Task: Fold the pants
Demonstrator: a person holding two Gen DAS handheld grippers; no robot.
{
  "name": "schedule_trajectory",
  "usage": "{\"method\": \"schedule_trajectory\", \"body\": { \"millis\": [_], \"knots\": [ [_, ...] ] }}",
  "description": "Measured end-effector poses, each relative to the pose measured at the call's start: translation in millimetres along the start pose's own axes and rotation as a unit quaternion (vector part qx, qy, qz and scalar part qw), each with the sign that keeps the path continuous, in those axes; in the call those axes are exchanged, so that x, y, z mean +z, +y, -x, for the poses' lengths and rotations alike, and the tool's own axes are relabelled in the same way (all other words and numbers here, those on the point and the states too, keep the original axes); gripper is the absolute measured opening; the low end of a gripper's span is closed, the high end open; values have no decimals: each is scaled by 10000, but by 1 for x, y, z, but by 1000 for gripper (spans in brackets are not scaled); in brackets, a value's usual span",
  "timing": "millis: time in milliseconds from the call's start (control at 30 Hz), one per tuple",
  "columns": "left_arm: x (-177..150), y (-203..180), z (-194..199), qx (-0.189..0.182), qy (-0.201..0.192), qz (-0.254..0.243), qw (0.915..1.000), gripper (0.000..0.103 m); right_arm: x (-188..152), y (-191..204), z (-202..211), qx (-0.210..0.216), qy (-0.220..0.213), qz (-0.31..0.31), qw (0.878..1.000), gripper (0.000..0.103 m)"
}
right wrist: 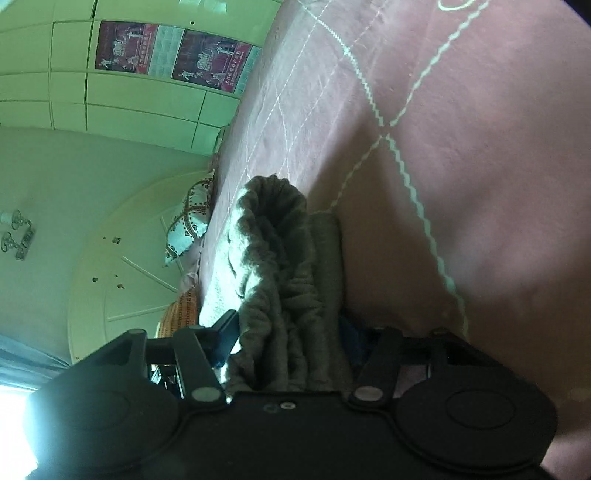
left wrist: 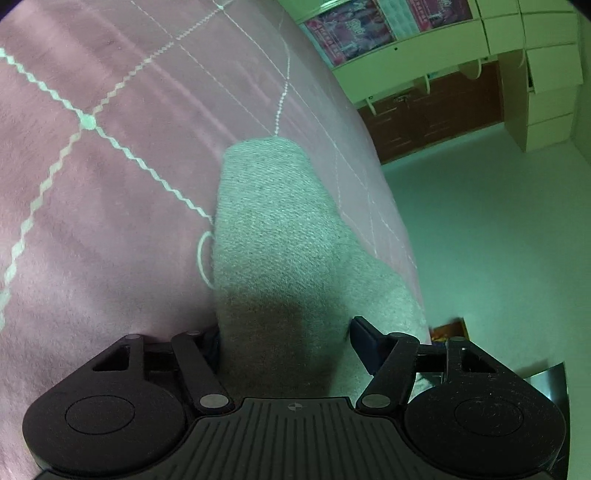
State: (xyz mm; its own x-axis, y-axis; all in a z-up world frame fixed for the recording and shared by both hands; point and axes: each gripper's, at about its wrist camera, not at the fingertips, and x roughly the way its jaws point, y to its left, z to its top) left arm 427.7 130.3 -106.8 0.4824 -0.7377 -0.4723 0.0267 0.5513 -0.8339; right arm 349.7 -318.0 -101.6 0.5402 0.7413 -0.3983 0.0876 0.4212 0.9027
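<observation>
Grey knitted pants (left wrist: 273, 221) lie on a pink bed cover (left wrist: 92, 184) with white zigzag lines, close to the bed's edge. In the left wrist view, a flat folded stretch of them runs away from my left gripper (left wrist: 284, 339) and fills the gap between its fingers. The right finger (left wrist: 364, 343) touches the cloth; the left one is mostly hidden behind it. In the right wrist view, the pants (right wrist: 280, 229) are bunched into thick folds. My right gripper (right wrist: 290, 332) is shut on that bunch, with both fingers pressed against the fabric on the cover (right wrist: 480, 184).
The bed's edge drops to a pale floor (left wrist: 480, 221) on the right of the left wrist view. Light cabinets with posters (left wrist: 351, 33) stand beyond. A patterned pillow (right wrist: 188, 229) lies at the bed's far end, and more posters (right wrist: 166, 55) hang on the cabinet doors.
</observation>
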Motion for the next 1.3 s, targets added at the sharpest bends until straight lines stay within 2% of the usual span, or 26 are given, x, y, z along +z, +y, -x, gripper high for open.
{"method": "schedule_trajectory", "body": {
  "millis": [33, 67, 100, 167, 233, 367, 433, 567, 700, 733, 767, 800, 833, 867, 933, 1033, 1100, 1133, 1167, 1200, 1233, 1300],
  "knots": [
    [-1, -2, -1, 6, -1, -14, 10000, 64, 0, 3, -3, -48, 29, 42, 10000, 52],
    [-3, -4, -2, 108, 0, -46, 9999, 52, 1, 5, -5, -82, 69, 66, 9999, 53],
    [-4, -4, -2, 194, -3, -13, 9998, 46, 1, 7, -5, -101, 94, 98, 9999, 52],
    [-8, -2, -2, 204, -115, 107, 9997, 35, 1, 11, -3, -118, 98, 167, 9997, 40],
    [-13, -4, 2, 6, -282, 122, 9995, 30, -1, 18, 2, -84, 51, 311, 9995, 36],
    [-10, -14, 12, -358, -570, 129, 9976, 29, 3, 43, 7, 19, 51, 726, 9973, 33],
    [2, -24, 14, -390, -655, -4, 9971, 29, 13, 55, 4, 115, 91, 912, 9957, 33],
    [46, -36, 20, -438, -941, -108, 9945, 29, 52, 88, -22, 236, 131, 1278, 9914, 32],
    [111, -34, 27, -287, -1203, -267, 9920, 29, 104, 118, -59, 436, 81, 1527, 9873, 32],
    [125, -30, 24, -146, -1330, -333, 9904, 38, 116, 119, -68, 463, 44, 1527, 9872, 34],
    [137, -20, 24, 198, -1441, -338, 9888, 71, 127, 117, -77, 380, -62, 1553, 9871, 43],
    [143, -12, 24, 897, -1611, -211, 9826, 87, 139, 107, -87, -70, -306, 1477, 9885, 56],
    [142, -6, 28, 1603, -1791, -112, 9706, 94, 143, 99, -93, -645, -555, 1262, 9884, 81],
    [141, 0, 30, 1864, -1857, -154, 9646, 94, 145, 90, -94, -1040, -794, 1122, 9850, 73],
    [134, 6, 36, 1990, -1916, -306, 9606, 94, 138, 90, -94, -883, -723, 1454, 9828, 59],
    [123, -5, 36, 2408, -2014, -948, 9447, 94, 125, 105, -98, -830, -687, 2097, 9718, 63],
    [121, -18, 26, 2501, -1951, -1225, 9404, 94, 118, 114, -107, -981, -717, 2422, 9626, 66],
    [120, -23, 20, 2556, -1869, -1388, 9383, 94, 120, 115, -114, -1068, -672, 2508, 9598, 73],
    [122, -27, 15, 2674, -1740, -1593, 9343, 94, 120, 114, -121, -1300, -588, 2567, 9559, 74],
    [121, -27, 6, 2969, -1557, -1765, 9254, 95, 119, 109, -134, -1815, -409, 2628, 9467, 71],
    [121, -24, 3, 3071, -1476, -1850, 9218, 98, 122, 101, -138, -2117, -301, 2592, 9419, 72],
    [114, -24, 11, 2965, -1592, -1863, 9231, 100, 127, 84, -136, -1926, -362, 2150, 9568, 71]
  ]
}}
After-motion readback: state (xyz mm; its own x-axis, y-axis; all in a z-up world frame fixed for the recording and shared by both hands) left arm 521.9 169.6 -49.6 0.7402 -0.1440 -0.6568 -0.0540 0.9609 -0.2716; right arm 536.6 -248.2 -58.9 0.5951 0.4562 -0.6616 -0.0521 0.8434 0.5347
